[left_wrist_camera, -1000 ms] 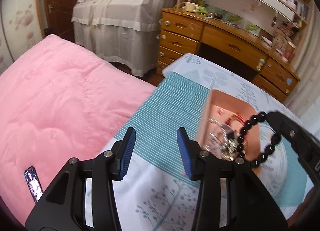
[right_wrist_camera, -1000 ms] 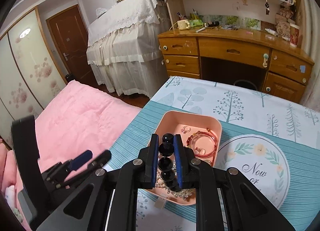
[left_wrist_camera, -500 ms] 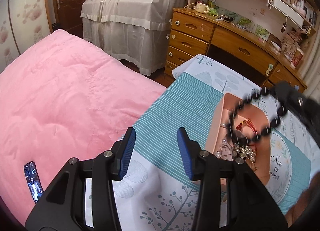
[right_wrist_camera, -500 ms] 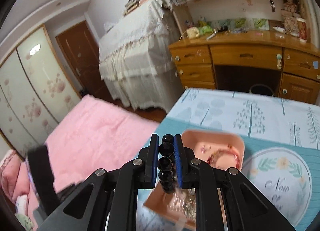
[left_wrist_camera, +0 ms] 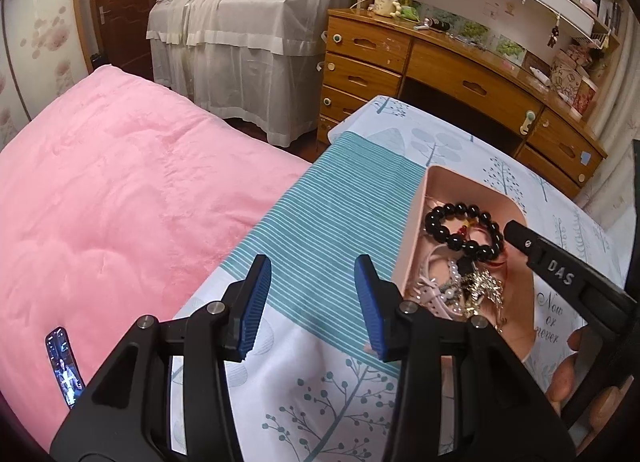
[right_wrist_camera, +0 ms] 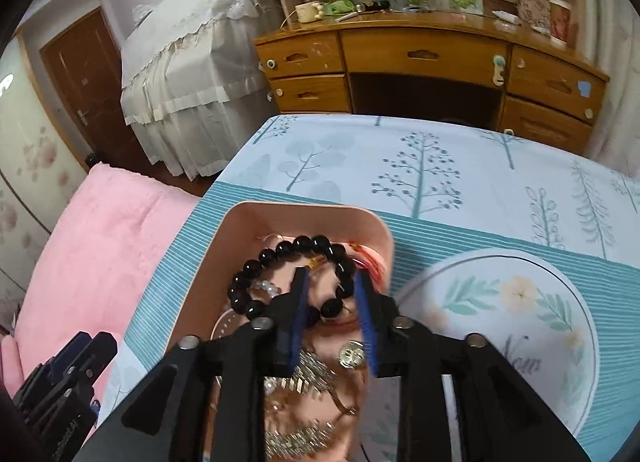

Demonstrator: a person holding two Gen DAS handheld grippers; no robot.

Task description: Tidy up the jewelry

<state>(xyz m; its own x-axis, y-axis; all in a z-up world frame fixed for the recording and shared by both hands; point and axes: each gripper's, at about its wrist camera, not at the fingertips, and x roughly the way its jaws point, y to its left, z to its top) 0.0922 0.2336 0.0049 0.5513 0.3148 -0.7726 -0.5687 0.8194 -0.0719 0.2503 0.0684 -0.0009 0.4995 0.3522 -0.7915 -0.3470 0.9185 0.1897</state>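
**Black bead bracelet let go over the pink tray**

Bedroom clutter fills the background: a wooden desk [right_wrist_camera: 428, 58] with drawers, a lace-draped piece of furniture, and nearer me a tree-print tablecloth [right_wrist_camera: 420, 166] with a pink quilt [left_wrist_camera: 120, 190] beside it. I take the pink tray [right_wrist_camera: 236, 250] on that cloth as my landmark.

My right gripper [right_wrist_camera: 332, 282] hangs directly over the tray, and its jaws have just been opening. They stand apart now, with the near side of the black bead bracelet [right_wrist_camera: 292, 274] between them; as far as I can see, the blue pads no longer press on the beads. The bracelet lies inside the tray, on top of a red bangle and a heap of silvery chains. My left gripper [left_wrist_camera: 312, 302] waits off the tray's near-left side above the striped part of the cloth, jaws apart and empty.

I judge this to be the release step of putting the bracelet away. Next I should lift the right gripper straight up, taking care that no finger hooks the loop and drags it back out.

From the left wrist I see the whole ring of beads lying clear of the right gripper's finger, plus a lit phone [left_wrist_camera: 64, 370] on the quilt, well away from the tray. From the right wrist I see the gap between pads and beads, a coin-like piece in the tray, and a round printed mat just right of it.
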